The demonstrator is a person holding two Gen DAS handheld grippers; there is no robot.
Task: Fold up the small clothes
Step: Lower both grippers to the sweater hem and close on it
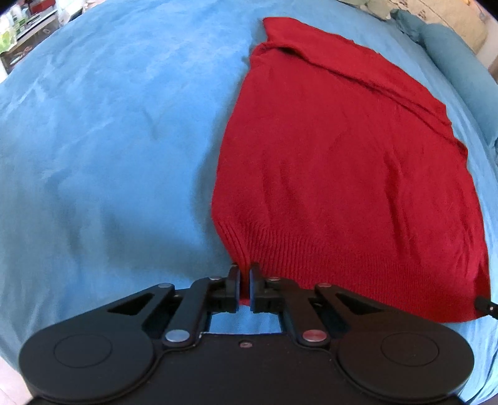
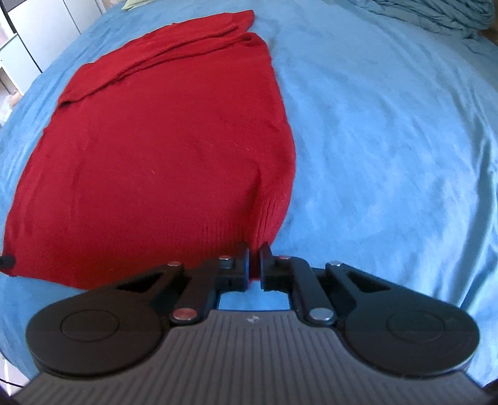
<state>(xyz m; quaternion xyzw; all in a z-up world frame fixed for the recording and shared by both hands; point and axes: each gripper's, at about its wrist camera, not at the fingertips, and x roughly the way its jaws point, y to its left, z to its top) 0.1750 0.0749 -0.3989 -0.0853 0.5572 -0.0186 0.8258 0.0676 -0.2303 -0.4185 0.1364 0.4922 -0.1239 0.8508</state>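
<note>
Here each hand-held gripper, left (image 1: 245,270) and right (image 2: 255,249), clamps a hem corner of the soft, floppy red sweater (image 1: 342,174); good holds.

A blue bedspread (image 1: 109,131) fills most of both views, soft and faintly creased, lit brightly and evenly. At its far right corner in the left wrist view lies a teal bolster pillow (image 1: 457,62). Beyond the far left edge stands a cluttered shelf (image 1: 28,28). In the right wrist view, white cabinets (image 2: 40,31) stand past the far left edge, and a crumpled blue-grey blanket (image 2: 442,15) is heaped at the far right.
</note>
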